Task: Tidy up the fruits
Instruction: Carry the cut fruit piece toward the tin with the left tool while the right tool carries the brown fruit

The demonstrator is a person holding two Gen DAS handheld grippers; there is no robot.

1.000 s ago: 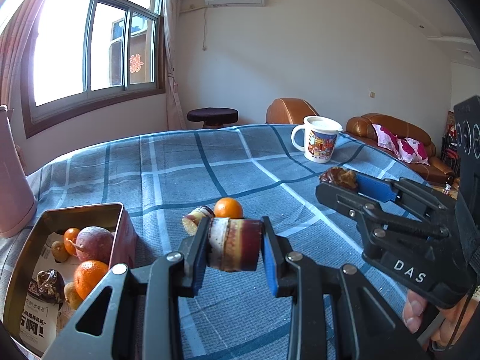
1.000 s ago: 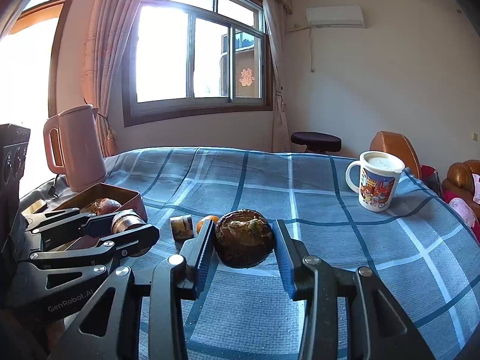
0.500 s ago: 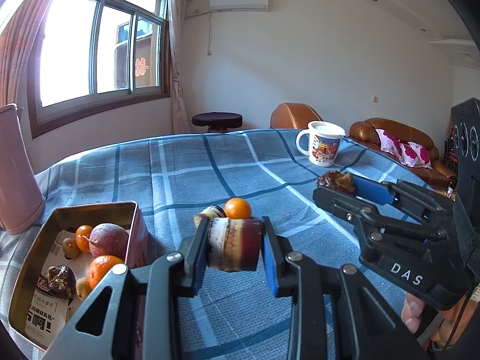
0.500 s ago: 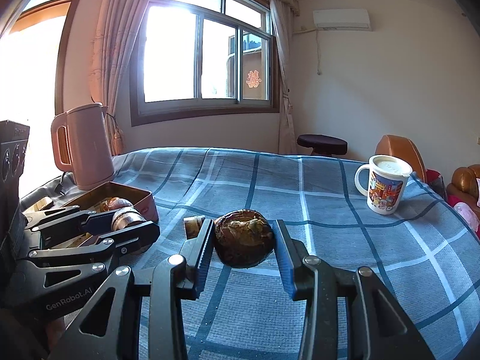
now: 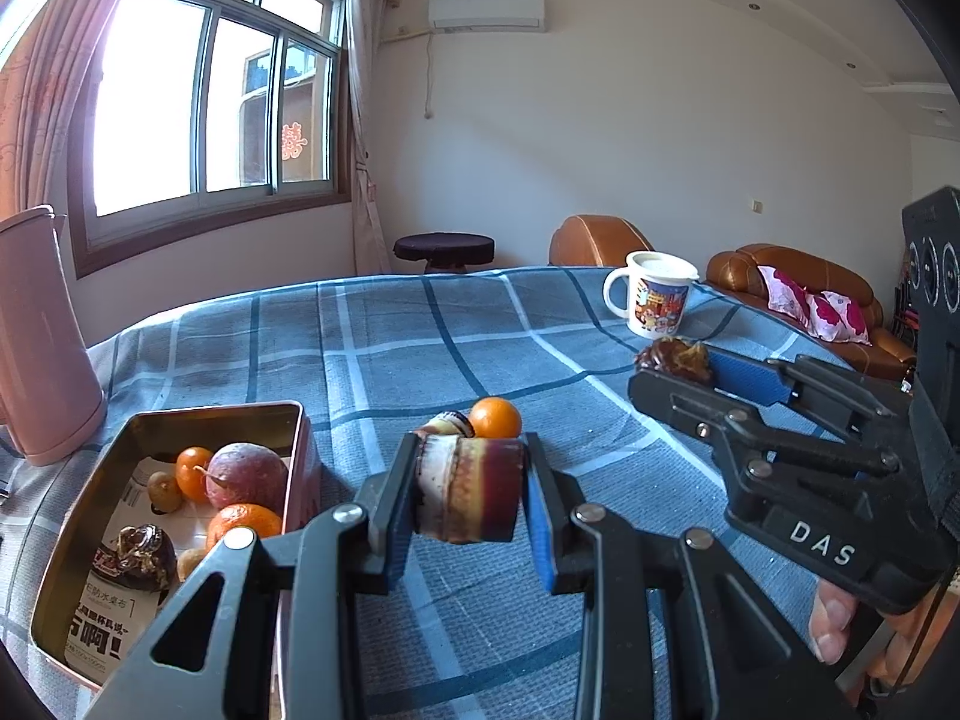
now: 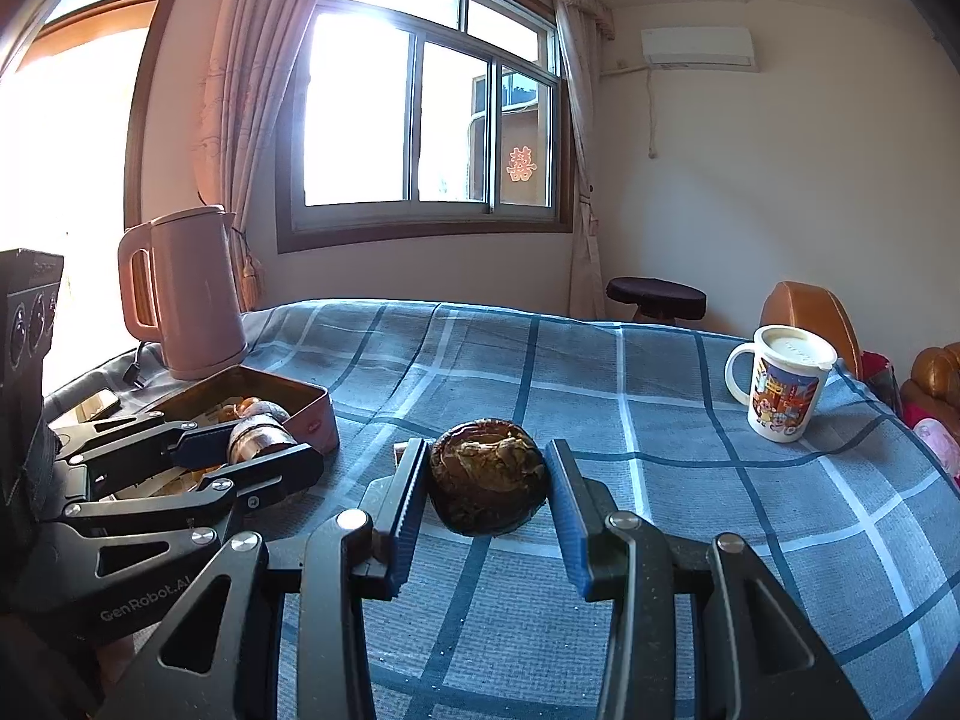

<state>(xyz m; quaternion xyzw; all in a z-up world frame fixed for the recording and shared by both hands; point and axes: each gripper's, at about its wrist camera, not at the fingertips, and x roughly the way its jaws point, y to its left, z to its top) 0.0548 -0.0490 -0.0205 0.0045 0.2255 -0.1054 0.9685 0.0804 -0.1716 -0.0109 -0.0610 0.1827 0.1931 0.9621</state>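
The left gripper (image 5: 468,489) has its fingers (image 5: 393,501) closed tight on a short chunk of sugarcane (image 5: 471,492), purple at one end and pale at the other, and holds it up in the air above the bench (image 5: 420,348). The bench wears a blue checked cloth. The right gripper (image 6: 487,489) has its fingers (image 6: 567,510) closed on a dark, wrinkled round fruit (image 6: 487,483), and that fruit is up off the cloth too. In the left camera view the right gripper pokes in from the right side with the same dark fruit at its tip. Down at the left sits a metal tin (image 5: 78,546) with no lid. Inside it lie two small oranges (image 5: 243,525), a purple passion fruit (image 5: 246,474), a dark wrinkled fruit (image 5: 144,549) and some little brown fruits, all on a printed paper. Just past the held sugarcane, one more orange (image 5: 495,417) lies on the cloth, and a second bit of sugarcane (image 5: 447,423) touches it. A pink kettle (image 6: 186,294) stands behind the tin near the window. A white mug with cartoon pictures (image 6: 780,384) stands far off at the right side of the bench.
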